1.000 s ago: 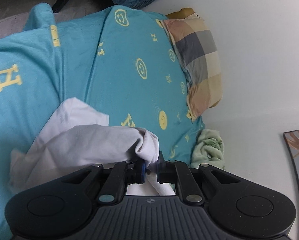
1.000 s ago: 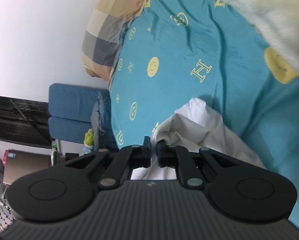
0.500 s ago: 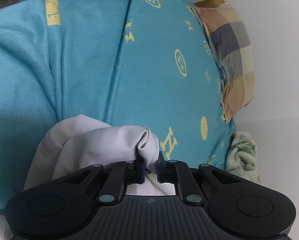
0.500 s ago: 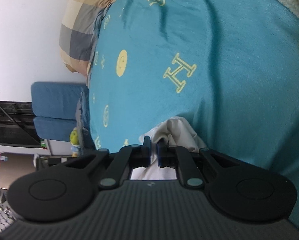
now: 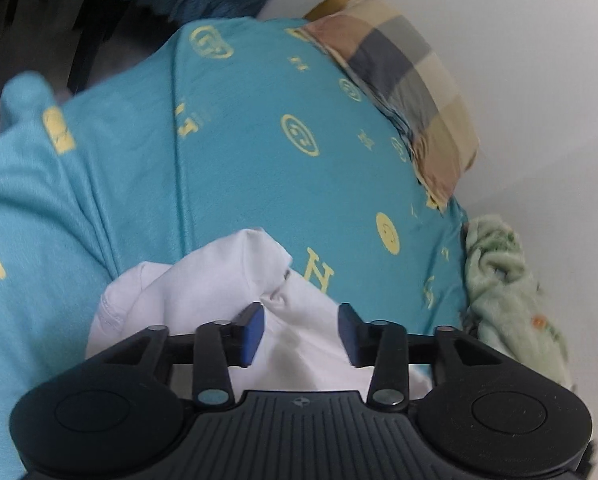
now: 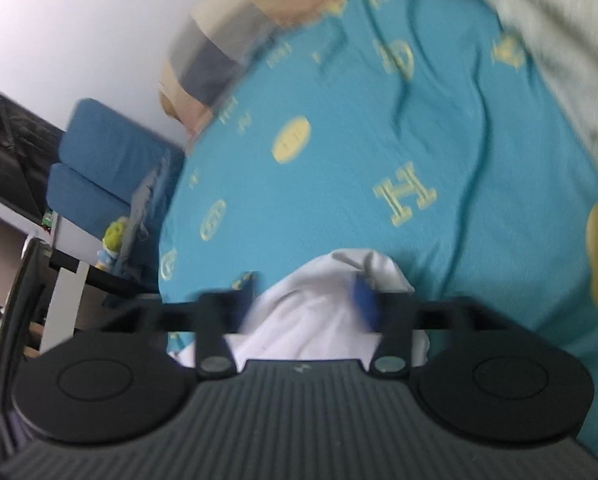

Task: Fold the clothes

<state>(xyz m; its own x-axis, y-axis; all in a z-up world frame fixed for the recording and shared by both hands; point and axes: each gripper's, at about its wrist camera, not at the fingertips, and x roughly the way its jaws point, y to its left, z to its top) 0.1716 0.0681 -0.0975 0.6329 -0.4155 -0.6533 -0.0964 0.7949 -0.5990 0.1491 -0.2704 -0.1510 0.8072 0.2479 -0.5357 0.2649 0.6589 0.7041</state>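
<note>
A white garment [image 5: 203, 288] lies bunched on the teal bed sheet [image 5: 239, 184]. My left gripper [image 5: 301, 330] hovers right over it with its jaws opening; a fold of the cloth sits between the blue pads [image 5: 253, 332] but they do not press on it. In the right wrist view, which is blurred, the same white garment [image 6: 319, 312] lies under my right gripper [image 6: 305, 304], whose jaws are opening wide around the cloth without pinching it.
A plaid pillow [image 5: 411, 92] lies at the head of the bed by the white wall. A crumpled pale green cloth [image 5: 503, 280] sits at the bed's right edge. A blue chair [image 6: 99, 172], a desk and a small toy [image 6: 113, 246] stand beside the bed. A cream blanket [image 6: 551, 28] lies far right.
Both grippers were pinched shut on the white garment; now both have opened and let the cloth go, and it rests on the sheet. Both views have rolled.
</note>
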